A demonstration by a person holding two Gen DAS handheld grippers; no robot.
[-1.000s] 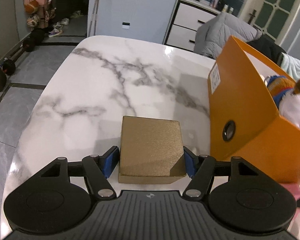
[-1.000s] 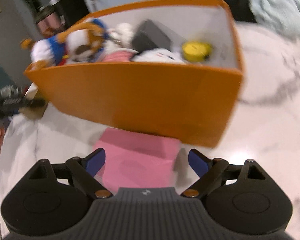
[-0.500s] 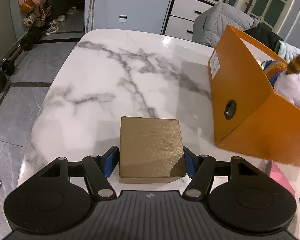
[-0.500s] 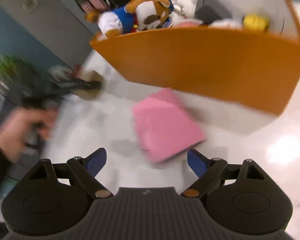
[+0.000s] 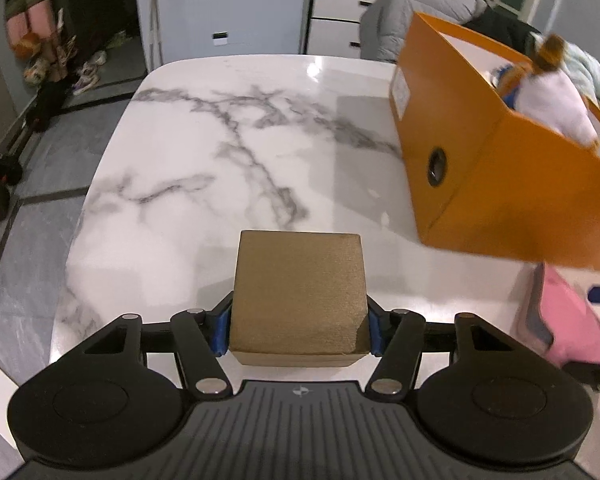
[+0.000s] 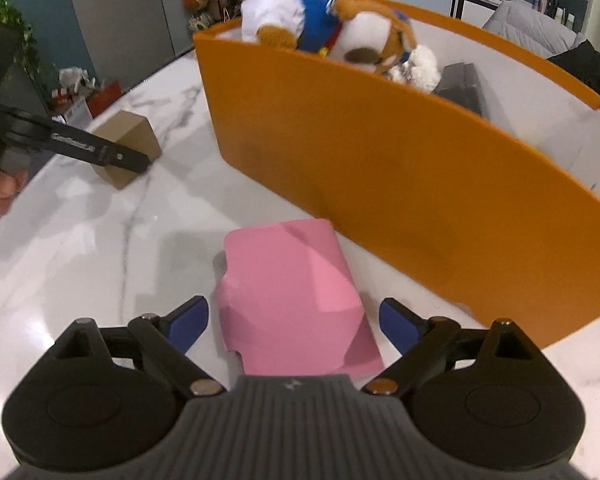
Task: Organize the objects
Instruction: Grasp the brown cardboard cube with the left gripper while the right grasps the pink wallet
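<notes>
My left gripper [image 5: 298, 330] is shut on a tan box [image 5: 300, 296], its blue pads pressed on both sides; the box seems slightly above the marble table [image 5: 204, 152]. The box also shows in the right wrist view [image 6: 130, 140]. My right gripper [image 6: 294, 320] is open, its pads on either side of a flat pink box [image 6: 292, 292] lying on the table, not touching it. The pink box also shows in the left wrist view [image 5: 568, 320]. An orange bin [image 6: 380, 168] stands behind it, holding a plush toy [image 6: 324, 28] and a dark box [image 6: 460, 84].
The orange bin [image 5: 492, 168] stands at the right of the table in the left wrist view. A white dresser [image 5: 336, 16] and a grey jacket [image 5: 420, 4] are beyond the far edge. Floor with shoes lies to the left.
My left gripper has risen with the tan box. My right gripper has swung round and closed in, so the pink box now lies between its open pads.
</notes>
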